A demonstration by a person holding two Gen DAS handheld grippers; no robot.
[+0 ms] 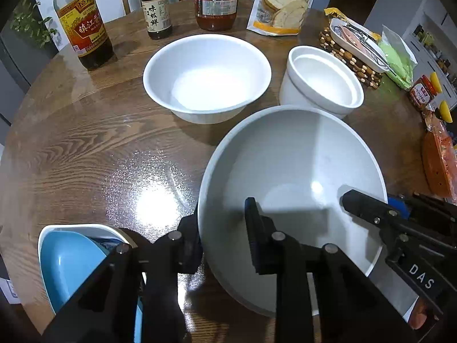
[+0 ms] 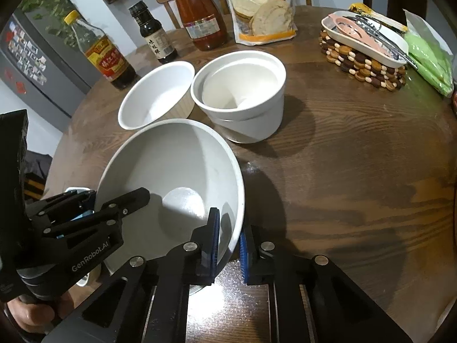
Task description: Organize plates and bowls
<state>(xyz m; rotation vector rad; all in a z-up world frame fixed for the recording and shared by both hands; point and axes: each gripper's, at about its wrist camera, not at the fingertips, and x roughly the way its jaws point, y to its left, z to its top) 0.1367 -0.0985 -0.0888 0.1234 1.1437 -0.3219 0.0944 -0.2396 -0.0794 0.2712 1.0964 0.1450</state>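
A large white bowl (image 1: 291,171) (image 2: 177,168) is held tilted above the round wooden table (image 1: 94,131). My left gripper (image 1: 222,228) is shut on its near-left rim, one finger inside and one outside. My right gripper (image 2: 228,234) is shut on its right rim; it also shows at the right in the left wrist view (image 1: 362,200). A wide white bowl (image 1: 207,77) (image 2: 155,94) sits behind. Two nested white bowls (image 1: 320,83) (image 2: 240,91) stand to its right. A blue bowl in a white dish (image 1: 68,260) lies at lower left.
Sauce bottles (image 1: 82,25) (image 2: 197,14) and a bag of bread slices (image 1: 282,3) (image 2: 260,8) line the table's far edge. A white tray with utensils on a beaded trivet (image 2: 362,48) and a green bag (image 2: 428,57) are at far right.
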